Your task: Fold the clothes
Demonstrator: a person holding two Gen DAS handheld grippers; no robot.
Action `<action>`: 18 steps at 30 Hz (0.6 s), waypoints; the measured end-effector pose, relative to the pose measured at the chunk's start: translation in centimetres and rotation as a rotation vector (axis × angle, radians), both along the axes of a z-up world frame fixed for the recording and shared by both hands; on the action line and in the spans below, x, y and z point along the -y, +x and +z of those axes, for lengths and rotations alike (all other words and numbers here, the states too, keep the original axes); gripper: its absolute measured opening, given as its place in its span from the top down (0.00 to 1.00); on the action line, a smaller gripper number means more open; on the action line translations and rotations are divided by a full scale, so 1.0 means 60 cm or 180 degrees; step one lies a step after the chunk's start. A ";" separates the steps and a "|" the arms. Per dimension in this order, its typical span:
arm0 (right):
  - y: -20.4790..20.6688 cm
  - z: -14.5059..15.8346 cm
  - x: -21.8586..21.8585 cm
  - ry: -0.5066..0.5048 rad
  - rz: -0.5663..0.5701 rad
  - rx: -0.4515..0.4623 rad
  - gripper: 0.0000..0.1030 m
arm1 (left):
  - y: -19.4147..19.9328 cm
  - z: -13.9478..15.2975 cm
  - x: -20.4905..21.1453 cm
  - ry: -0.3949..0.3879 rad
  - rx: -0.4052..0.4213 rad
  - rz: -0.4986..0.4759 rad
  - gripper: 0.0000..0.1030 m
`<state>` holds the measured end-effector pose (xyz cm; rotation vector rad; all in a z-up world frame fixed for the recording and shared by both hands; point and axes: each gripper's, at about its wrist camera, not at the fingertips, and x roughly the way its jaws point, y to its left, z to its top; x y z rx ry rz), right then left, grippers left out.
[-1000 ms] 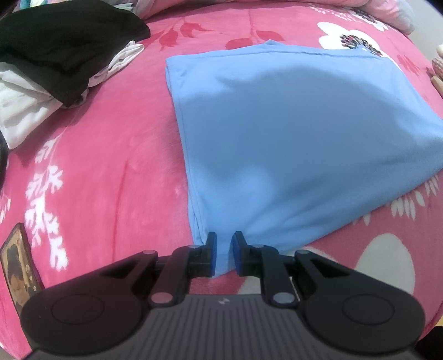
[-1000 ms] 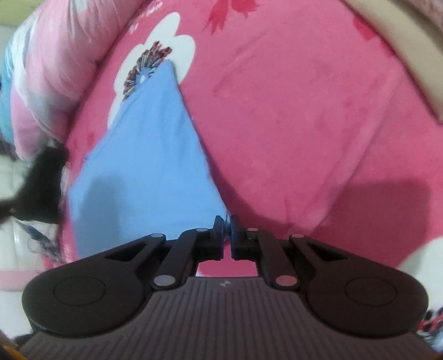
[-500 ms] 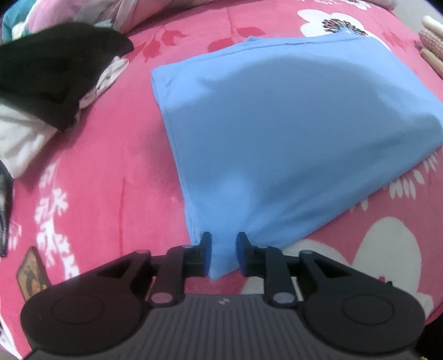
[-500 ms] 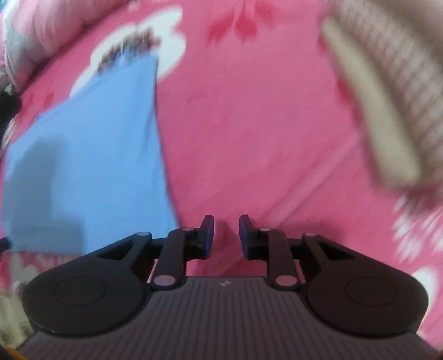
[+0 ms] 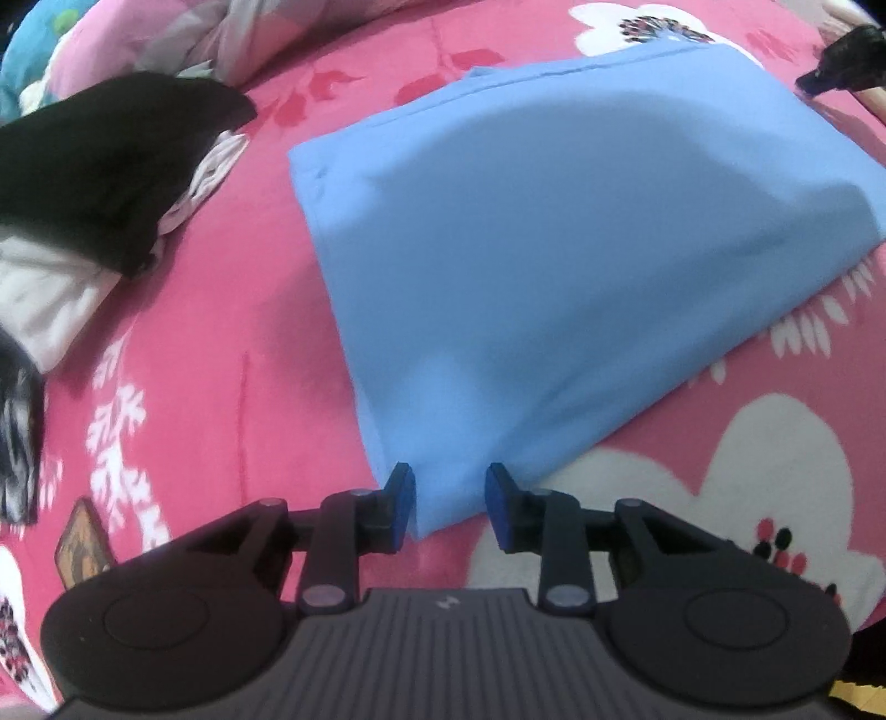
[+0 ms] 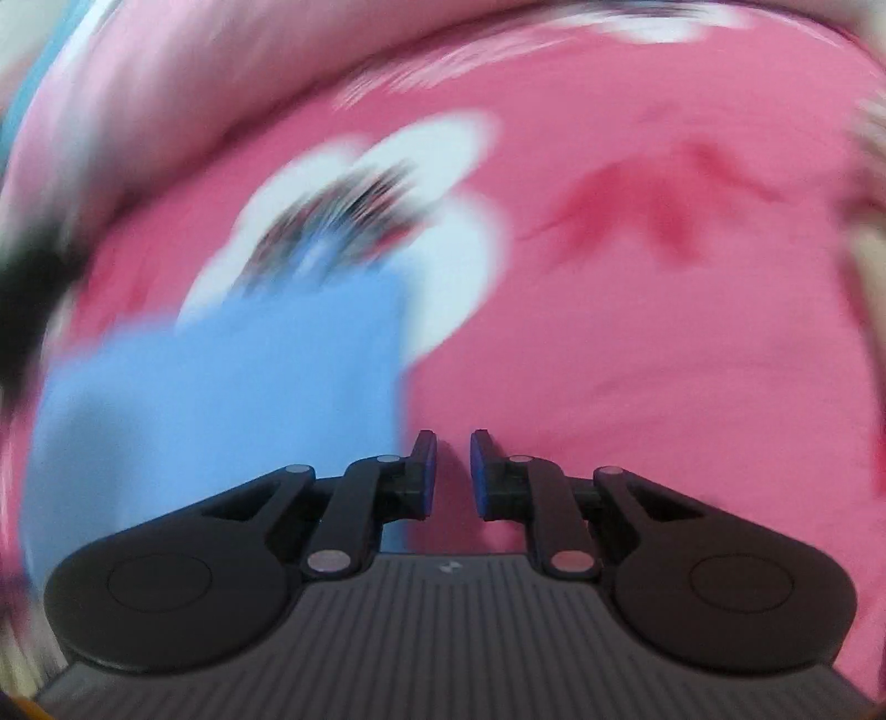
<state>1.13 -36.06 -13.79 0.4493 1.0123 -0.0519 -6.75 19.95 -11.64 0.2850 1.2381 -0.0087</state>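
A folded light blue garment (image 5: 554,266) lies flat on the pink flowered bedspread (image 5: 210,354). My left gripper (image 5: 449,501) is open, its blue pads either side of the garment's near corner, not pinching it. In the right wrist view, which is motion-blurred, the blue garment (image 6: 221,399) lies to the left. My right gripper (image 6: 448,473) is open and empty over bare pink bedspread (image 6: 637,343), just right of the garment's edge. The right gripper's tip also shows at the far right in the left wrist view (image 5: 841,61).
A pile of black clothing (image 5: 99,160) on white clothing (image 5: 50,299) lies at the left. Pink and grey bedding (image 5: 183,39) is heaped at the back left. A small brown picture card (image 5: 80,545) lies near the left edge.
Both grippers have opened and let go of the blue garment's corners. The left one has drawn back a little. The right one has swung fast, off the garment's edge.
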 end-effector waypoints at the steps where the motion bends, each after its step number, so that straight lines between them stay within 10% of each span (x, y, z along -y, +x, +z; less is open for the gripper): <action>1: 0.000 0.012 0.008 0.0033 -0.0061 0.0075 0.88 | -0.003 0.007 -0.002 -0.0001 0.0005 0.0044 0.68; 9: 0.033 0.024 -0.110 0.0500 0.1124 0.0029 0.87 | 0.005 0.040 0.006 -0.0291 0.0232 0.0346 0.62; 18: 0.158 0.017 -0.145 -0.0057 0.0532 0.0253 0.88 | 0.024 -0.020 0.021 -0.0669 0.0045 0.0487 0.51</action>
